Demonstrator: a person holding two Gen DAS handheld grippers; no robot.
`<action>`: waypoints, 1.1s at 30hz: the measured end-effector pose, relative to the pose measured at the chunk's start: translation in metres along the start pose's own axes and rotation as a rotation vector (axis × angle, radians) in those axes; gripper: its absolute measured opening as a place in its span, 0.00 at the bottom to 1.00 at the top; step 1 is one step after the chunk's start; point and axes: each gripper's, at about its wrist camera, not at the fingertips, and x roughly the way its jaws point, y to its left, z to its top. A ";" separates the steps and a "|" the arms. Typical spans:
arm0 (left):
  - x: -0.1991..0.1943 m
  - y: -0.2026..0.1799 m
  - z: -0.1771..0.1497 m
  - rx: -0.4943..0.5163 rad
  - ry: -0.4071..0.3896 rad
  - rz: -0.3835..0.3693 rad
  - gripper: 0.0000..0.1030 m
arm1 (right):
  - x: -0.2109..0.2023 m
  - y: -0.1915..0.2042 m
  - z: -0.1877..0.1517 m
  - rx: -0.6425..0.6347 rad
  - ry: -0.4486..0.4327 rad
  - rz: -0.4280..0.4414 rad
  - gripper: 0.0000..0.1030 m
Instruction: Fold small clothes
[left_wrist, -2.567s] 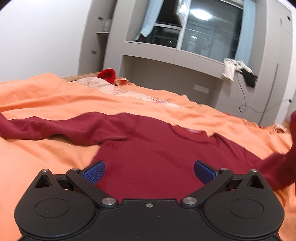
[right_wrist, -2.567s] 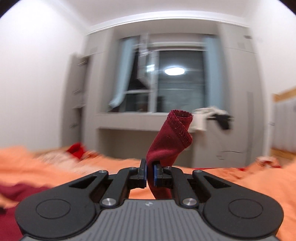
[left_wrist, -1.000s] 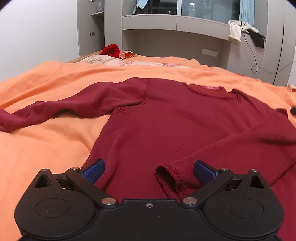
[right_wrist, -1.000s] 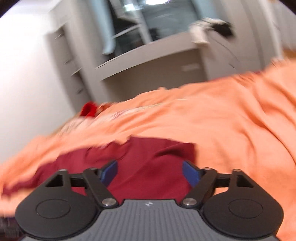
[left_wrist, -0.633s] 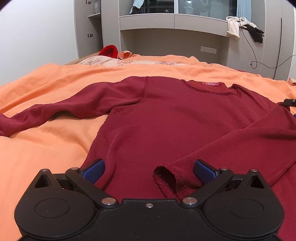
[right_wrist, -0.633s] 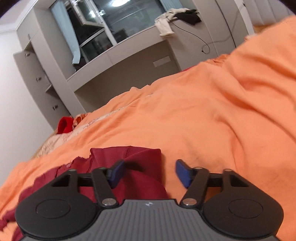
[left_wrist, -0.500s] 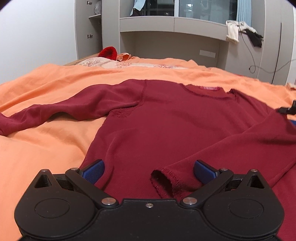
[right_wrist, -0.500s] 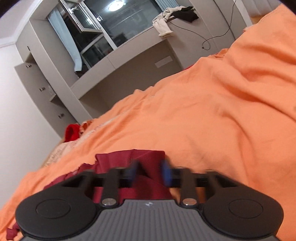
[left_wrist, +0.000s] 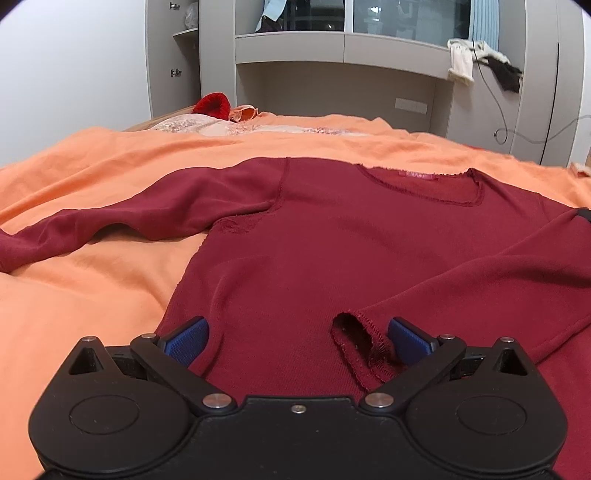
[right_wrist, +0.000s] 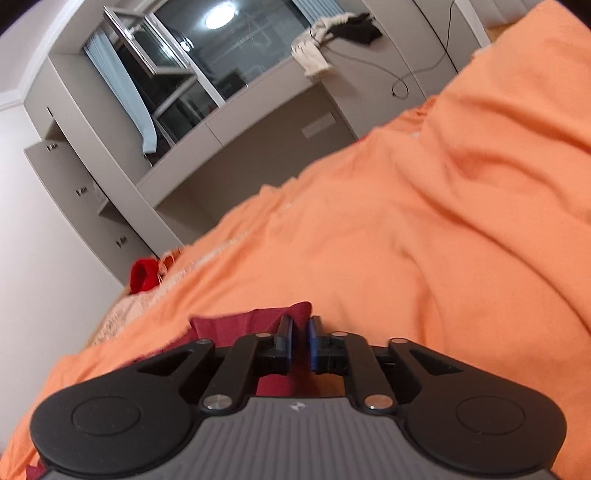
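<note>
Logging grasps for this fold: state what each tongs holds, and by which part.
Right tongs: shut on the dark red long-sleeved knit top, at a raised fold at its edge. Left tongs: open, holding nothing.

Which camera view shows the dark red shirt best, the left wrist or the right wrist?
The left wrist view. There the dark red shirt lies spread on the orange bedcover, with neckline, body and both sleeves visible. The right wrist view shows only a small bunched corner at the right gripper.
</note>
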 end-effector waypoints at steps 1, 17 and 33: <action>0.001 -0.001 0.000 0.004 0.003 0.004 1.00 | -0.002 0.000 0.000 -0.010 0.006 0.006 0.16; -0.001 0.002 -0.001 0.003 0.002 -0.008 1.00 | -0.058 0.020 -0.031 -0.278 0.207 0.044 0.07; -0.008 0.008 0.000 0.002 -0.016 -0.051 0.99 | -0.086 0.028 -0.043 -0.364 0.189 -0.062 0.44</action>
